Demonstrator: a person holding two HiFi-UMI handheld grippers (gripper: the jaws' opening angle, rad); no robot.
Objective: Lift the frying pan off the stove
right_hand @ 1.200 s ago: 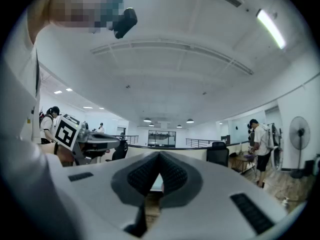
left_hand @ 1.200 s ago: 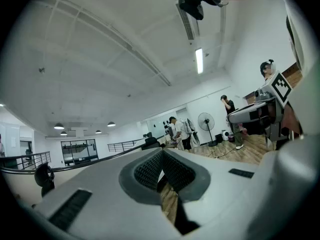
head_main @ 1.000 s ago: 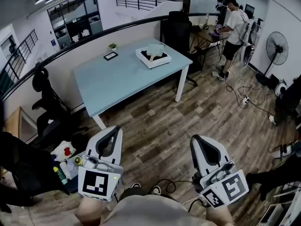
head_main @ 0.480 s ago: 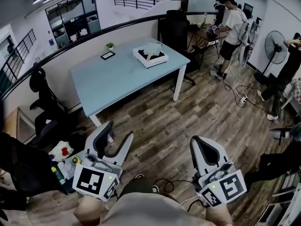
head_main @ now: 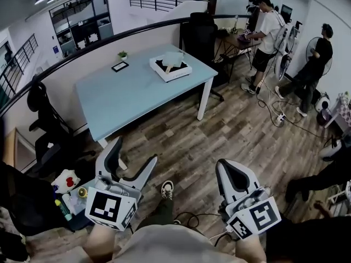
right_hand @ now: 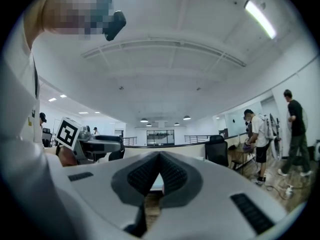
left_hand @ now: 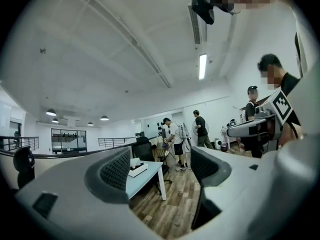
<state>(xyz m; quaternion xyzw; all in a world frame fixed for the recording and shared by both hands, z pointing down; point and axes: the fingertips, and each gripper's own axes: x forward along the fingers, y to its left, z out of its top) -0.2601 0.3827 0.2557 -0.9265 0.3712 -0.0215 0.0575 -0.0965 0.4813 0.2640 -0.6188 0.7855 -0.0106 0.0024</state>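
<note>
We count one blue table (head_main: 129, 97), one stove (head_main: 176, 74), one frying pan (head_main: 174, 61), one potted plant (head_main: 123, 55), one black frame (head_main: 117, 66), two office chairs (head_main: 41, 100) (head_main: 197, 34) and two standing people (head_main: 269, 29) (head_main: 318, 56).

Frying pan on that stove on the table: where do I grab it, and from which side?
Take the frying pan by its pale handle, which seems to point over the stove toward the near long edge of the table. Come from that side, jaws across the handle. It looks small from here; confirm closer.
</note>
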